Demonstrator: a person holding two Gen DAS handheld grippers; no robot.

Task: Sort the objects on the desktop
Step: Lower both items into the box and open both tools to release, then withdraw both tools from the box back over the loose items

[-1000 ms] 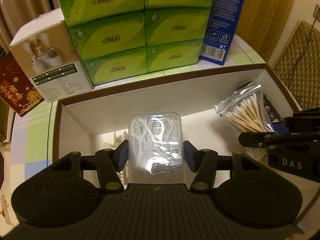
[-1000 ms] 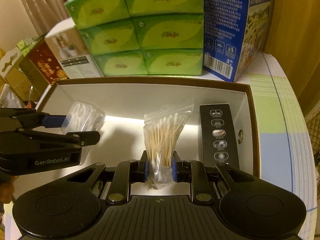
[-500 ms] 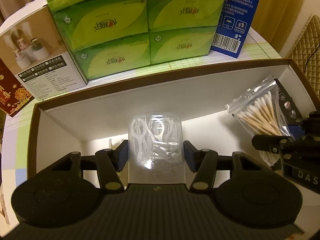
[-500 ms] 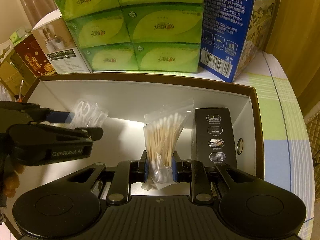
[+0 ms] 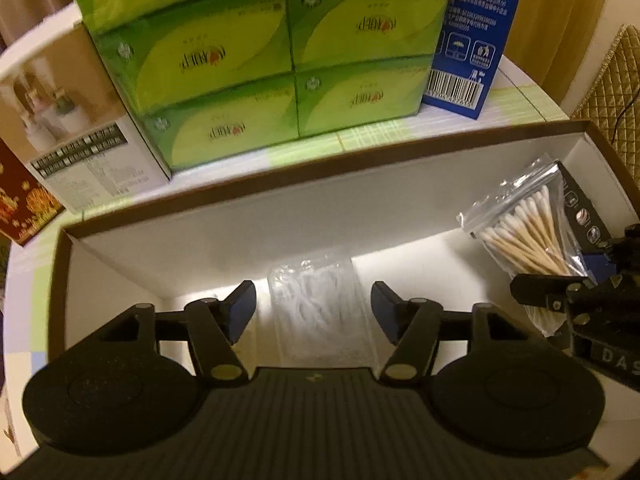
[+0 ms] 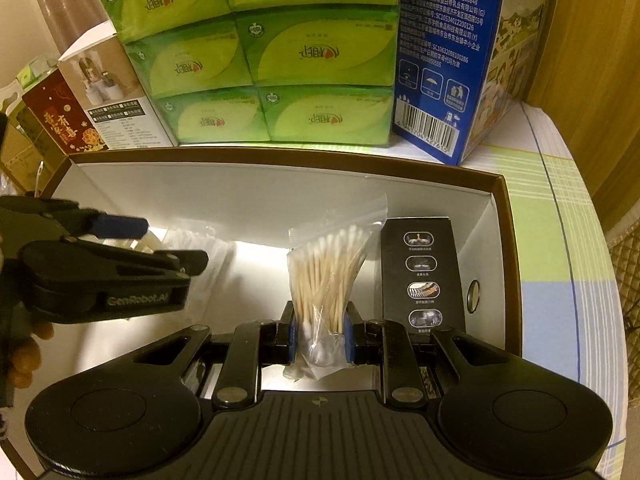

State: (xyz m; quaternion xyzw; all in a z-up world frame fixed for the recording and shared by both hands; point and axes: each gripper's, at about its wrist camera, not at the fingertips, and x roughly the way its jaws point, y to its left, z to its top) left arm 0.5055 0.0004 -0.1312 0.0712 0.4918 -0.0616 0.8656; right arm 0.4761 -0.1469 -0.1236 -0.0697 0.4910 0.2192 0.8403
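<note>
Left claw [image 5: 313, 305] is opening, its pads now clear of the floss-pick case [image 5: 322, 312] inside the box [image 5: 256, 192]; right claw [image 6: 320, 334] stays clamped on the swab bag [image 6: 328, 268].

You face a table [image 6: 560, 216] covered in a pale checked cloth of green, blue and white. Tan curtains [image 5: 560, 20] hang behind it, dim under warm yellowish light. Off to your right stands a quilted gold chair back [image 5: 616, 92] with a dark cable across it.
</note>
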